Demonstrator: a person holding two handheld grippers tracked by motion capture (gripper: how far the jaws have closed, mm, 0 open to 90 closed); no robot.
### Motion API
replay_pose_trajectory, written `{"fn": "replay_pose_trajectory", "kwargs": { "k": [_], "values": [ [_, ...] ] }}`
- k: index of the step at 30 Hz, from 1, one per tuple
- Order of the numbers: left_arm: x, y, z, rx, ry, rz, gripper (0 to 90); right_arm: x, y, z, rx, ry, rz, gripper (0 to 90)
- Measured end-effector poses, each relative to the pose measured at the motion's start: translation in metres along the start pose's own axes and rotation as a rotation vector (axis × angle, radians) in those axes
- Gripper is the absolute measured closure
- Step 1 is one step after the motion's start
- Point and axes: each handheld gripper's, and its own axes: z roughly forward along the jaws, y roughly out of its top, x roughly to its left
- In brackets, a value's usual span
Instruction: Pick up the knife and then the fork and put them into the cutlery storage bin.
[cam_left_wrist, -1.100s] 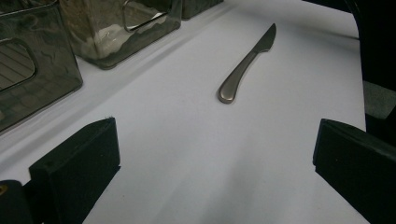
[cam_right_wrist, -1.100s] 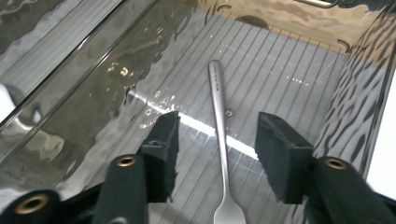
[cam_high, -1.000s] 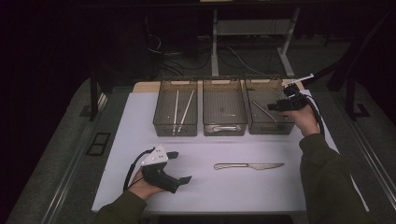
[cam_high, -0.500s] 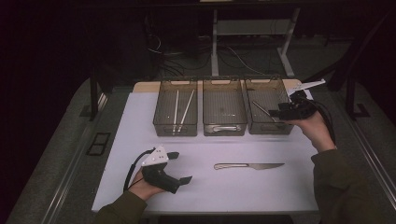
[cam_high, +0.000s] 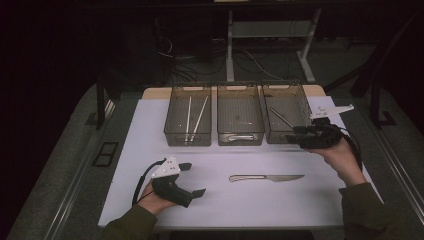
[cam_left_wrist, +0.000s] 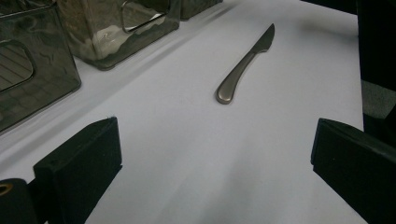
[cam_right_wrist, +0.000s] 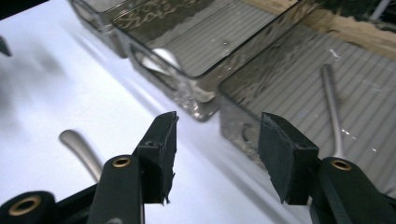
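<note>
Here, right hand-held gripper (cam_right_wrist: 215, 154) spread and empty, closing slightly, hiding the knife (cam_right_wrist: 81, 151) blade, left hand-held gripper (cam_left_wrist: 215, 177) spread wide.

A dim room is surrounding the white-topped table (cam_high: 150, 130), which is catching most of the light. Grey carpeted floor (cam_high: 60, 165) is spreading to either side of it. Beyond it, a pale desk frame (cam_high: 230, 50) is standing in shadow, with dark cables (cam_high: 195, 57) trailing across the floor beside its legs.
</note>
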Motion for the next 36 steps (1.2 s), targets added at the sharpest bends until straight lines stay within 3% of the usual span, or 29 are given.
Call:
{"fn": "replay_pose_trajectory", "kwargs": {
  "k": [8,14,20,29,36],
  "values": [
    [0.000,0.000,-0.001,-0.004,-0.004,-0.001,0.9,0.015,-0.011,0.004,0.026,0.037,-0.055,62.4],
    [0.000,0.000,0.000,-0.001,-0.005,0.001,0.9,0.026,-0.015,0.014,0.072,0.110,-0.115,66.9],
    [0.000,0.000,0.000,0.002,-0.006,0.000,0.9,0.035,-0.017,0.025,0.139,0.142,-0.177,67.1],
    [0.000,-0.001,0.001,0.003,-0.007,-0.001,0.9,0.045,-0.013,0.037,0.234,0.218,-0.228,63.6],
    [0.000,-0.001,0.001,0.003,-0.008,-0.002,0.9,0.058,-0.008,0.051,0.310,0.244,-0.364,64.7]
  ]
}}
